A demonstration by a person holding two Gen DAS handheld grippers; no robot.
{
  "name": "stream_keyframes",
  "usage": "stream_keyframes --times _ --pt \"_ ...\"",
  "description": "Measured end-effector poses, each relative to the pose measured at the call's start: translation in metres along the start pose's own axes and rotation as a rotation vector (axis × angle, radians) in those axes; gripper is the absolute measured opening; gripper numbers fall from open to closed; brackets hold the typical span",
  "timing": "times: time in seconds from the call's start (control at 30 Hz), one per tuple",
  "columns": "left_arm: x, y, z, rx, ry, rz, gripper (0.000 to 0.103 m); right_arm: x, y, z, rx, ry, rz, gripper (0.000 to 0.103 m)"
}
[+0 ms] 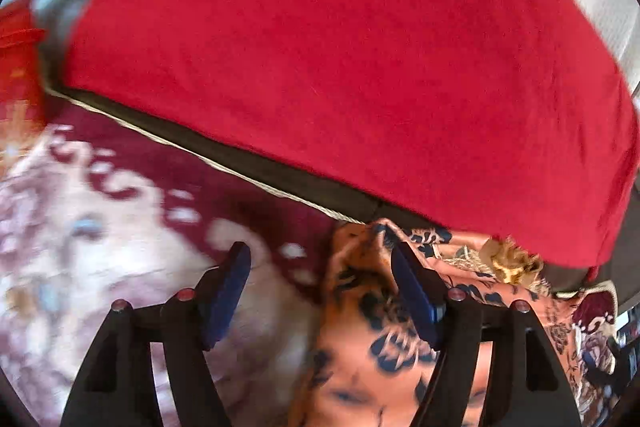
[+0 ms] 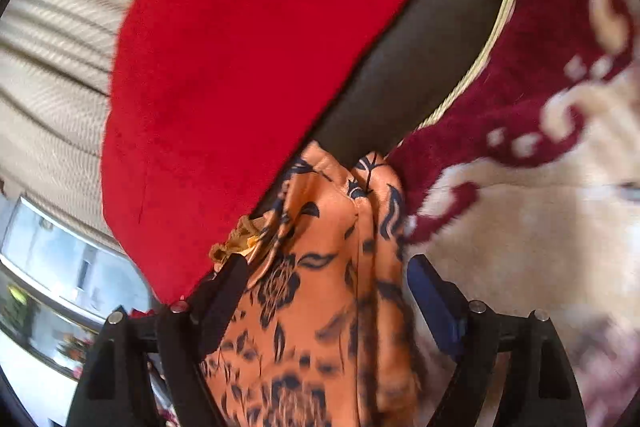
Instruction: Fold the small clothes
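Left gripper [image 1: 320, 269] fingers spread, right gripper [image 2: 328, 279] likewise

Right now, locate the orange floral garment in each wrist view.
Left wrist: orange floral garment at bottom centre-right, under the right finger, below the red cloth.
Right wrist: orange floral garment at bottom centre, between the open fingers.
Shared landmark: the red cloth, just above the garment in both.
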State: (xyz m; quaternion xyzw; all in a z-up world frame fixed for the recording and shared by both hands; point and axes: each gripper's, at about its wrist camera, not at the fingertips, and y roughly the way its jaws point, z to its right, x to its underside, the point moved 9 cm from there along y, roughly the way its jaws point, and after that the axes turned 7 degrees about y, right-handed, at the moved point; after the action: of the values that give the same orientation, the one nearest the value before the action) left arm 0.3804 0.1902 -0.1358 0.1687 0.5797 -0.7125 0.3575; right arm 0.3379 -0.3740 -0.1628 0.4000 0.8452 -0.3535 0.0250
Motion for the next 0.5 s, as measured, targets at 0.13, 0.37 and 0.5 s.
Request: stream_keyframes --times 0.13,0.37,0.5 --pt "0.043 -0.060 -0.010 0.097 -0.114 0.040 0.076 0.055 -0.051 -0.011 -0.027 -0.005 0.005 0.084" --pt "0.126 -0.053 0.031 0.230 -0.232 -0.089 0.080 0.153 -0.029 0.008 -0.027 0.171 -0.080 0.085" --pt "0.136 -0.021 0.041 0.202 -0.275 -0.133 0.080 0.126 -0.013 0.006 -0.016 0.256 0.029 0.085"
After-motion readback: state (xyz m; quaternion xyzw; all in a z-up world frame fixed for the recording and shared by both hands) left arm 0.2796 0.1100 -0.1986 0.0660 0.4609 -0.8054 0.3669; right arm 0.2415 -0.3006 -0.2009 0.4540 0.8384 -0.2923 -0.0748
